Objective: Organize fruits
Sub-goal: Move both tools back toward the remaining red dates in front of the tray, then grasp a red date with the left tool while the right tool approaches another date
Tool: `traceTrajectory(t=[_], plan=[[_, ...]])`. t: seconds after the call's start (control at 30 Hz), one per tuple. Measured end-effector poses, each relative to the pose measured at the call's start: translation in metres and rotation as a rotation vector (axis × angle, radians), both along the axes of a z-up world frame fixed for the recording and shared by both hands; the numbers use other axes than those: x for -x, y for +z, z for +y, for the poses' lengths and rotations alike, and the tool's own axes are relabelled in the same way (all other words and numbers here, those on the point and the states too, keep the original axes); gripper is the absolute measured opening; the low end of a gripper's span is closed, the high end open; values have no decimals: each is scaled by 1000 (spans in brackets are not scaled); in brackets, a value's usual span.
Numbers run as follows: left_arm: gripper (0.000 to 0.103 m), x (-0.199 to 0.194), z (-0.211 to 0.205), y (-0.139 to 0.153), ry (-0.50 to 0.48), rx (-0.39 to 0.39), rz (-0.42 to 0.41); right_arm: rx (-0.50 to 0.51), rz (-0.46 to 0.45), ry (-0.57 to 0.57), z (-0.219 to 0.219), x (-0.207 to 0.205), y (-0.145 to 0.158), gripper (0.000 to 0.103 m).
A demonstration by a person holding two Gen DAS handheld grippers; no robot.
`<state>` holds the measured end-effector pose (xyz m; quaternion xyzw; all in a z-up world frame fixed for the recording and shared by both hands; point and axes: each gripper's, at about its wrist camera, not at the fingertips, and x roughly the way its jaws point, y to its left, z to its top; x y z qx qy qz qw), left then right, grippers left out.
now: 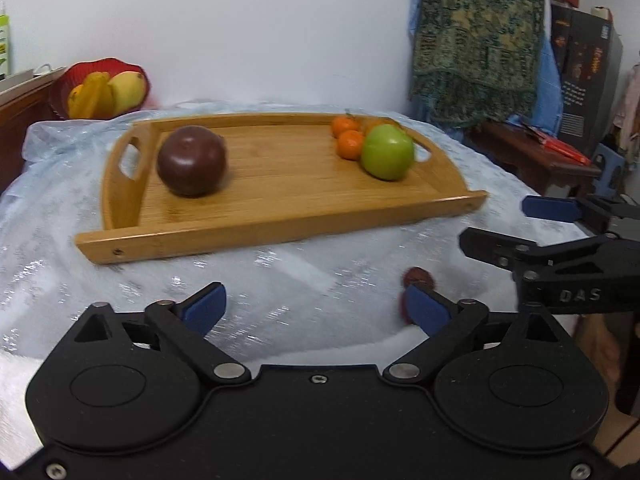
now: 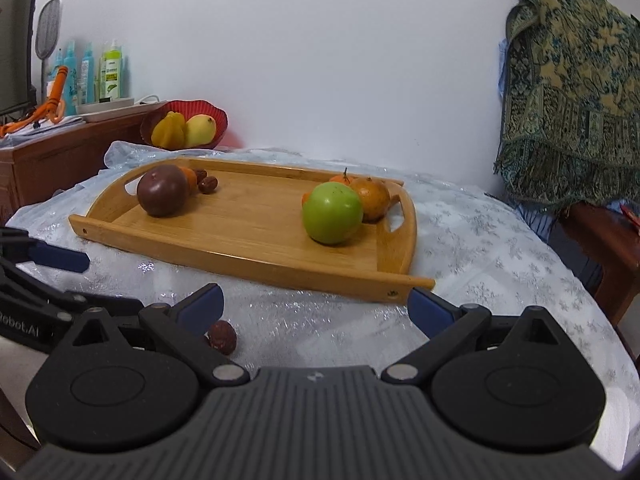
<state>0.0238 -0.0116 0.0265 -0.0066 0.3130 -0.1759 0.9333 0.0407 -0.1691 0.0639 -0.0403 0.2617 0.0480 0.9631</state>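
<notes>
Most fruit already sits in the wooden tray [image 2: 224,256]; one dark red fruit [image 2: 222,337] remains near the tabletop's front edge, between your left hand-held gripper [image 1: 316,310] and right hand-held gripper [image 2: 314,308], each with fingers spread apart and empty.

The left hand-held gripper [image 1: 318,306] is matte black, with two round housings at seven and five o'clock, silver pivot pins and screws, and blue pads [image 1: 204,306] on its fingers. The right hand-held gripper [image 2: 316,308] matches it but has a ribbed grey body; its side reads "DAS" in the left wrist view.
</notes>
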Motion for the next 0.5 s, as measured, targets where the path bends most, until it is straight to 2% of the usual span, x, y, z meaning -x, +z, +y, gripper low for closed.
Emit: traceTrajectory(t=[0.27,0.43,0.5], plan=[[80,12,-22,1,-55,-5,-3,-18,6,-11,-10,6,-5,100],[50,13,-33,-1,-77,-8,20,-44,-3,-11,-15,8,-4,96],[44,12,-35,-1,-86,5,32,-56,2,-9,-16,8,-5,94]])
